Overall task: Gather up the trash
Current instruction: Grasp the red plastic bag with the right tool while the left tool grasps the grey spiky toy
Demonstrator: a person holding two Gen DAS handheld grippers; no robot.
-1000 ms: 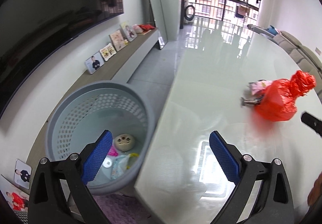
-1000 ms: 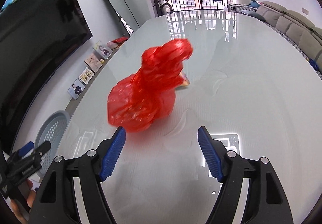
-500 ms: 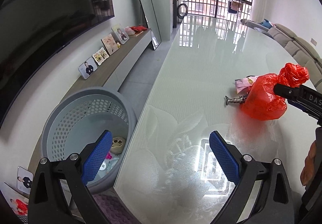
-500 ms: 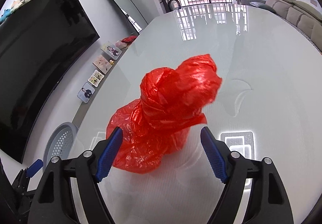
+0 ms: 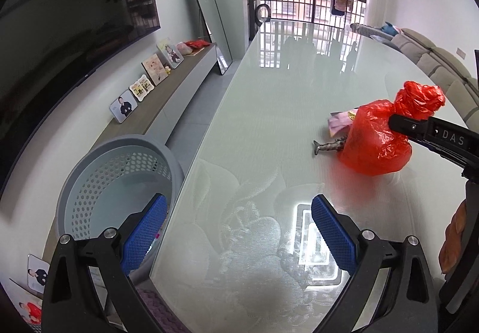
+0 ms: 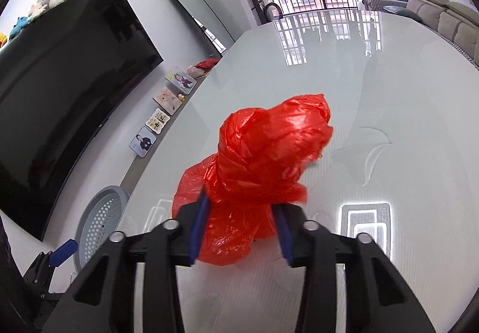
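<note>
We saw the red bag point(image 6: 257, 171) on the glass table point(image 5: 287, 111), knotted top up | our right gripper point(image 6: 241, 231) pinched its neck | our left gripper point(image 5: 236, 225) hung spread wide, holding nothing | grey basket point(image 5: 119, 180) stood beside the table edge.

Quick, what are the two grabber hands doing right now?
Left gripper: open, holding nothing, above the table edge.
Right gripper: shut on the red bag, pinching its neck.
</note>
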